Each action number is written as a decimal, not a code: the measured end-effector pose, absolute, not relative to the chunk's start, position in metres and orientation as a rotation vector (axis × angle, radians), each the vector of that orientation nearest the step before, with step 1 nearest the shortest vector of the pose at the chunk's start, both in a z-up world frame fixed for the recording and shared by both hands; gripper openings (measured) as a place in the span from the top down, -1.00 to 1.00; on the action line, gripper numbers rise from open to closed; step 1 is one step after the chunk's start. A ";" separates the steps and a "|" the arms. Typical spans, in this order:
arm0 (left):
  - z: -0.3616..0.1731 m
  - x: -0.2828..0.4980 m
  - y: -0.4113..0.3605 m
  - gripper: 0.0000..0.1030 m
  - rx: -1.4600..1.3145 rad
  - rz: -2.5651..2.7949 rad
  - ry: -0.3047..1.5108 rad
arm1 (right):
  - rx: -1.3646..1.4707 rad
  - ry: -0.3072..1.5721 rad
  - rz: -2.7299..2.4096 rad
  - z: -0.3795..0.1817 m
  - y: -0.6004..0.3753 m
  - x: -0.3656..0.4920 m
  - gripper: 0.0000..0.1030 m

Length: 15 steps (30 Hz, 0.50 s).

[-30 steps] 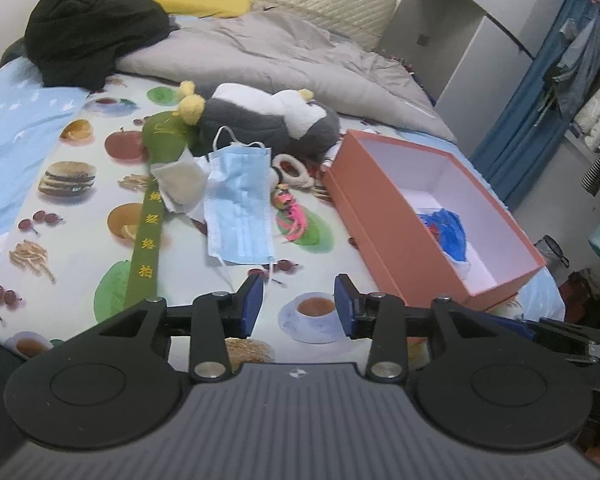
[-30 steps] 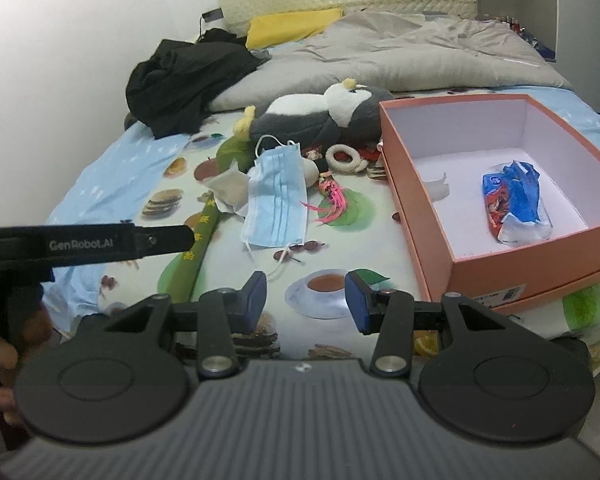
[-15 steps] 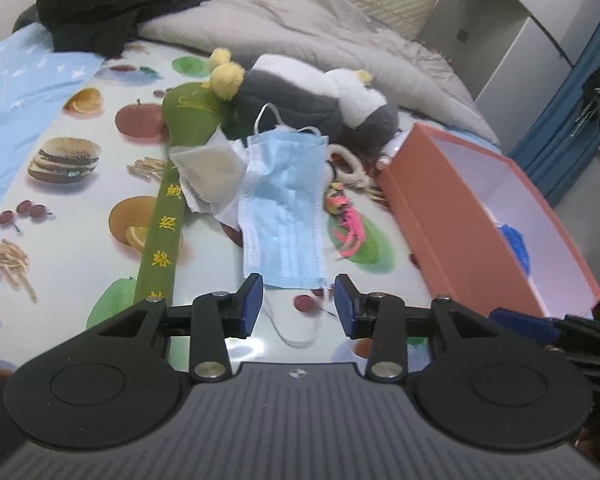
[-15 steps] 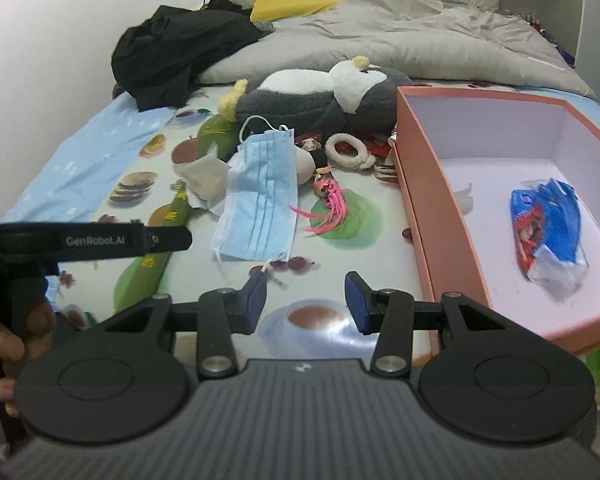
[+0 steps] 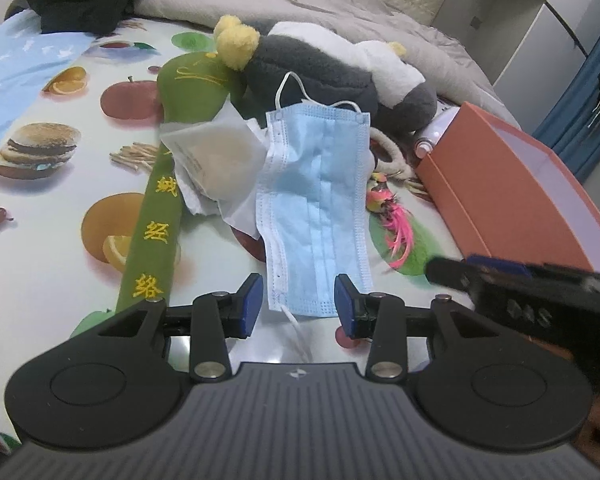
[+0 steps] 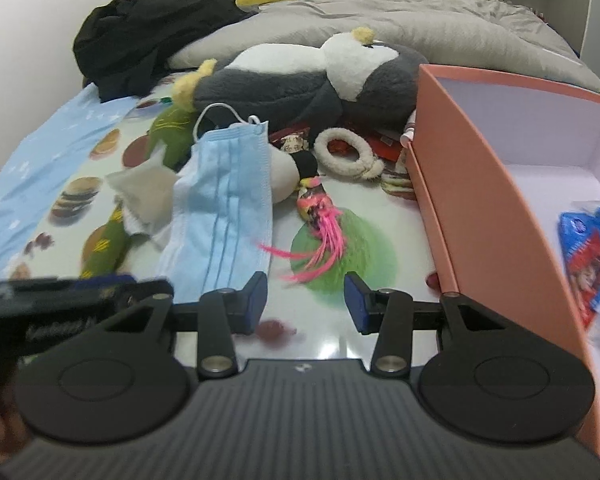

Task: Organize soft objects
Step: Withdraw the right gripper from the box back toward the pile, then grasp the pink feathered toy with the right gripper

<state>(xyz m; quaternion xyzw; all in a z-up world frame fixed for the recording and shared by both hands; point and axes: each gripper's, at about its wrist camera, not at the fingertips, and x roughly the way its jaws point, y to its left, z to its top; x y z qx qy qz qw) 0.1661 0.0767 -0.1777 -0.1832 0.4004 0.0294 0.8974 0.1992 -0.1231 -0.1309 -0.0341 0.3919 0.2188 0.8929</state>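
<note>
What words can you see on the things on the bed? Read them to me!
"经络": yellow stitching on the green plush stick; the character above is partly hidden.
Print on the white packet: too small to read.
Print on the blue and red pack in the box: too blurred.

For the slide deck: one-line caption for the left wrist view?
Open left gripper straddles the near edge of a blue face mask beside an orange box.

mask (image 5: 316,208) left of box (image 5: 512,184), plush (image 5: 332,68) behind
</note>
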 end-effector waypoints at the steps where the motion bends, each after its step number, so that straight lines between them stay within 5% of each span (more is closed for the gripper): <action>1: -0.180 0.168 0.077 0.13 -0.381 0.059 0.832 | -0.076 0.817 0.447 -0.135 -0.120 0.205 0.12; 9: -0.192 0.179 0.077 0.20 -0.374 0.050 0.839 | -0.092 0.797 0.376 -0.159 -0.104 0.235 0.16; 15: -0.200 0.185 0.077 0.62 -0.371 0.053 0.844 | -0.116 0.800 0.381 -0.174 -0.097 0.249 0.44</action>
